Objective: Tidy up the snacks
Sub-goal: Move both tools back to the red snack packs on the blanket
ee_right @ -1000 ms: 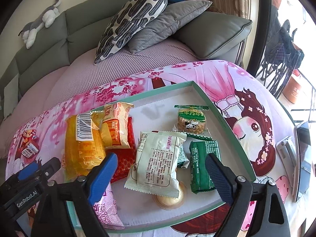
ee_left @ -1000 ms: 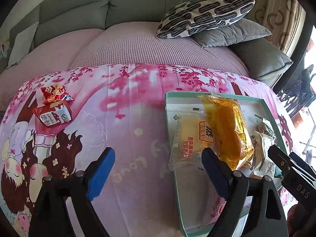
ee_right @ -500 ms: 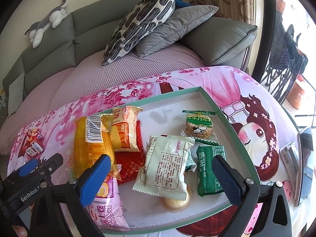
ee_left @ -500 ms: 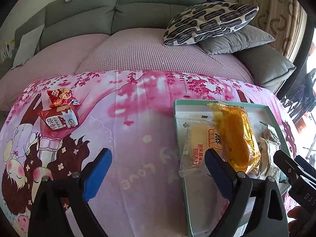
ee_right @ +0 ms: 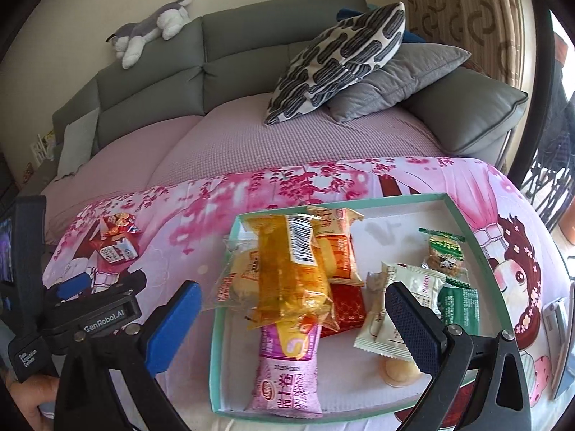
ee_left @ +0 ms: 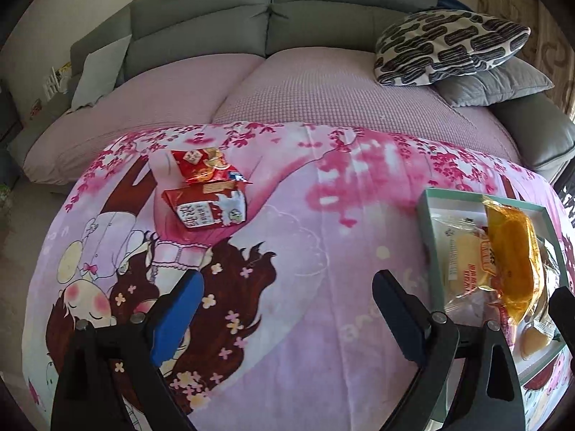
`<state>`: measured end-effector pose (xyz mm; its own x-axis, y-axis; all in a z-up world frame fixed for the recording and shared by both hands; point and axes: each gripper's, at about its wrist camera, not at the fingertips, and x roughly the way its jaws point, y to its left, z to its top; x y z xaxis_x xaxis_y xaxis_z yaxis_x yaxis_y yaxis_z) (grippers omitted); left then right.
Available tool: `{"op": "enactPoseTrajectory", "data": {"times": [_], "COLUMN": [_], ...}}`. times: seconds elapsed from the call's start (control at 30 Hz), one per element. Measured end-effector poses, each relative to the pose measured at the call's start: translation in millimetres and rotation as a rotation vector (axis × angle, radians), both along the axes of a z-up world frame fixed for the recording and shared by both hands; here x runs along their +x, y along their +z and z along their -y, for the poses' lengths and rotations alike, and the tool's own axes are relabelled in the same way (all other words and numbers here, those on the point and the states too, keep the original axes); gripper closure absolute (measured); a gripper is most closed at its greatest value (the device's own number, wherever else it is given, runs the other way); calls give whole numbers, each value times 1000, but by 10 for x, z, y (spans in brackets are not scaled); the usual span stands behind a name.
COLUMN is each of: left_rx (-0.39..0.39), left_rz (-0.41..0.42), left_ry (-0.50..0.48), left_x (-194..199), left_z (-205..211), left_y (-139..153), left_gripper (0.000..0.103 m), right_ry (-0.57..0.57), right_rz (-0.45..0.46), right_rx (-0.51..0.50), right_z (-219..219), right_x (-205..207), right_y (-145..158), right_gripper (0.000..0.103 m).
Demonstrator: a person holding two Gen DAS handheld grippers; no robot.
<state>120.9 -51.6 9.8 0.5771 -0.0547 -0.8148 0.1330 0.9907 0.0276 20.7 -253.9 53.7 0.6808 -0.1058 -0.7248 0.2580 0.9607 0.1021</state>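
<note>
**2 stray red packets left outside the tray**

2 crinkly red foil snack packets (ee_left: 206, 188) lie touching each other on the pink cartoon-print blanket (ee_left: 305, 244), well apart from the shallow teal-rimmed cardboard tray (ee_right: 230, 237), on its far left side. Inside the tray, a translucent orange plastic bag (ee_right: 287, 273) lies across the heap at the left end, with a pink-and-white printed wrapper (ee_right: 287, 377) under it and green and pale packets toward the right end.

Both tools are empty. The left gripper (ee_left: 284, 319) has its blue pads spread wide over bare blanket; the right gripper (ee_right: 291, 327) hangs spread over the tray, pinching nothing.

Likely next step: fetch the red packets. Take the nearer one alone, pads closing across its flat body, not its flared sealed edge, since foil slips and crumples. Lift clear before carrying toward the tray's open right end.
</note>
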Motion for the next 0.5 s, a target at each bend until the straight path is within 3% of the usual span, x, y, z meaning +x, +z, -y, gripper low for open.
{"op": "enactPoseTrajectory", "data": {"times": [0.5], "left_rx": [-16], "left_rz": [21], "left_ry": [244], "left_x": [71], "left_z": [-951], "left_y": [24], "left_gripper": [8], "right_ry": [166], "right_rz": [-35], "right_rx": [-16], "right_z": [-609], "right_x": [189], "right_y": [-138], "right_gripper": [0]}}
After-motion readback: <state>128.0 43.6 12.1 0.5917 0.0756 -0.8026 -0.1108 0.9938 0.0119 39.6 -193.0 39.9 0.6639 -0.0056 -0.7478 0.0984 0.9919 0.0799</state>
